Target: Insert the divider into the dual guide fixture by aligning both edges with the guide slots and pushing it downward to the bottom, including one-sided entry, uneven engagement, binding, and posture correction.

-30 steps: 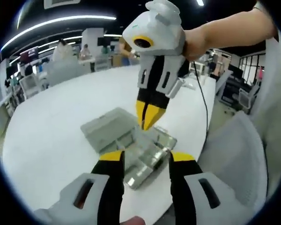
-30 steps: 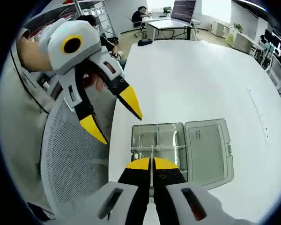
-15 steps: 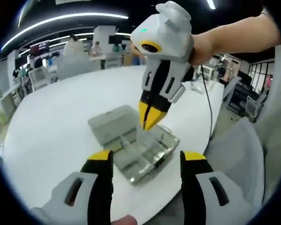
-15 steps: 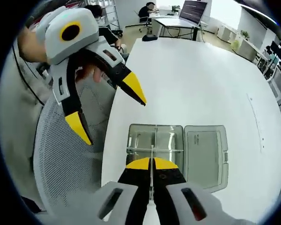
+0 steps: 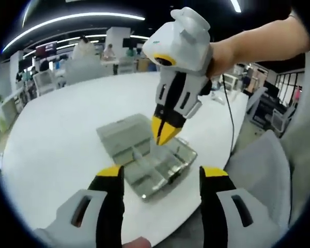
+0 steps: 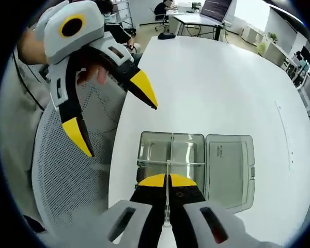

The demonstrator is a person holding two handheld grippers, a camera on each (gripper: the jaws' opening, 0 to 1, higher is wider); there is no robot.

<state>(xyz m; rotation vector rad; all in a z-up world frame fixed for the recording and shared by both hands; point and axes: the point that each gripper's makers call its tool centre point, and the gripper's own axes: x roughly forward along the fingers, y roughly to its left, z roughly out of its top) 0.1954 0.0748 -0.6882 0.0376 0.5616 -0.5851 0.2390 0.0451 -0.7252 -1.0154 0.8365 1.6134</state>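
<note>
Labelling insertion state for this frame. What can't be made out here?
- Divider: thin, edge-on between the shut right gripper tips, right gripper view; slot engagement unreadable.
- Divider's lower edge: hidden behind the right gripper, left gripper view.
- Clear box: near wall covered by the gripper.
- Lid label: too small.

The left gripper view looks from off the near edge of the white table (image 5: 57, 134), obliquely down and across it toward the room, with the clear box (image 5: 144, 163) mid-frame between its own jaws and the right gripper (image 5: 164, 135) hanging close above it. The right gripper view looks steeply down from close over that same box (image 6: 194, 157), with the left gripper (image 6: 116, 121) in its upper left. Both views share the box, the tabletop and the mesh chair (image 6: 67, 175).
</note>
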